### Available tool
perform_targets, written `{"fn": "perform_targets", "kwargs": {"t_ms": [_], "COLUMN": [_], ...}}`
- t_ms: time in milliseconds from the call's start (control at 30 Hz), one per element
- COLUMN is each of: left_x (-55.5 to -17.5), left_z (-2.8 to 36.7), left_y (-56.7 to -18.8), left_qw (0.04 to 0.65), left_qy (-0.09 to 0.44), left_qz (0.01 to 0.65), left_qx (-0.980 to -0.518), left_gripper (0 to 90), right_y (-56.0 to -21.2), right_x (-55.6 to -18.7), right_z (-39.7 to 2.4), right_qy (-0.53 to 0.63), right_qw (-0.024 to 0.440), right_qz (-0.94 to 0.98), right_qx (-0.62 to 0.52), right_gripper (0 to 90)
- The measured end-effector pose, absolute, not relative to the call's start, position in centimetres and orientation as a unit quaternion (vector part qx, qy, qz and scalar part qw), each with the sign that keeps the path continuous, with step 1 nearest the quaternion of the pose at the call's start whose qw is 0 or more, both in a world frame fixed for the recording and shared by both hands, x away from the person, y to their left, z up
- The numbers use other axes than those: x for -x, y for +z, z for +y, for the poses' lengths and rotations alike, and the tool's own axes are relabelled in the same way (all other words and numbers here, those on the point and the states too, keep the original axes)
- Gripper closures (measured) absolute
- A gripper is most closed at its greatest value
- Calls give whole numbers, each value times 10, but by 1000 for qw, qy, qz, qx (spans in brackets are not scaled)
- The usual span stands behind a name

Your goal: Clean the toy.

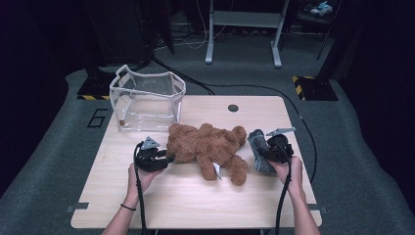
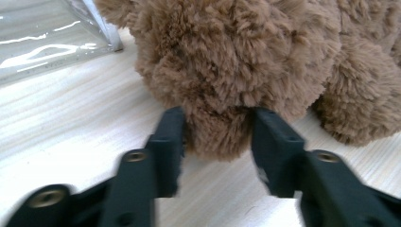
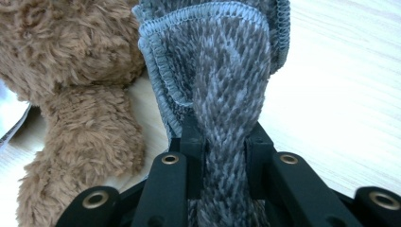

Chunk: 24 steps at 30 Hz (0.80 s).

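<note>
My tongs on a teddy bear and a grey cloth.

The brown teddy bear (image 1: 208,147) lies on its side at the middle of the table (image 1: 195,200), just at 5 o'clock from the clear plastic bag (image 1: 147,100) that stands at the table's 11 o'clock corner. My left tongs (image 1: 166,157) sit at the bear's 9 o'clock end; in the left gripper view a plush limb of the bear (image 2: 222,132) is between the two jaws, which stand apart with the fur just at their inner faces, not squeezed. My right tongs (image 1: 258,152) are at the bear's 3 o'clock side, clamped on a grey knitted cloth (image 3: 227,94) whose stitched edge stands up out of the jaws, just beside the bear's leg (image 3: 85,142).
</note>
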<state>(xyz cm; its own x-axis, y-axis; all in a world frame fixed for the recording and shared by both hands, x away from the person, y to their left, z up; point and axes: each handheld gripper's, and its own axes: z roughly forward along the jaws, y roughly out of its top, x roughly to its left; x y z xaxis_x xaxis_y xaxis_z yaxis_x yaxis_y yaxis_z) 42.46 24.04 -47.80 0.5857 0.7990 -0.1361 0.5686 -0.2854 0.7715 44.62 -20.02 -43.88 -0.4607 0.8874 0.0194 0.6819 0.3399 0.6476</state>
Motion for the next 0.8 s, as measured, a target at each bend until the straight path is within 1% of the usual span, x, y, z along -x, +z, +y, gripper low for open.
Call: {"fn": "perform_targets", "kwargs": {"t_ms": [67,167,300,500,567,800], "left_x": [-422,-416,-409,-399,-396,-390], "left_z": [240,239,235,219,211,188], "left_y": [-478,-478,-477,-477,-479,-484], "left_qw": [414,417,423,432,436,432], "left_qy": [141,135,131,118,118,94], "left_qz": [440,438,434,430,425,407], "left_qx": [-785,-785,-785,-784,-784,-799], "left_gripper": [385,296,216,150,148,137], "right_y": [-439,-440,-443,-443,-444,-446], "right_x": [-444,-442,-440,-437,-437,-435], "right_z": [-201,-204,-208,-212,-214,-216], "right_qy": [299,300,300,299,300,299], "right_qw": [171,174,174,175,176,176], "right_qz": [800,798,794,792,793,790], "right_qx": [-492,-493,-499,-503,-500,-507], "right_gripper": [752,752,751,751,751,750]}}
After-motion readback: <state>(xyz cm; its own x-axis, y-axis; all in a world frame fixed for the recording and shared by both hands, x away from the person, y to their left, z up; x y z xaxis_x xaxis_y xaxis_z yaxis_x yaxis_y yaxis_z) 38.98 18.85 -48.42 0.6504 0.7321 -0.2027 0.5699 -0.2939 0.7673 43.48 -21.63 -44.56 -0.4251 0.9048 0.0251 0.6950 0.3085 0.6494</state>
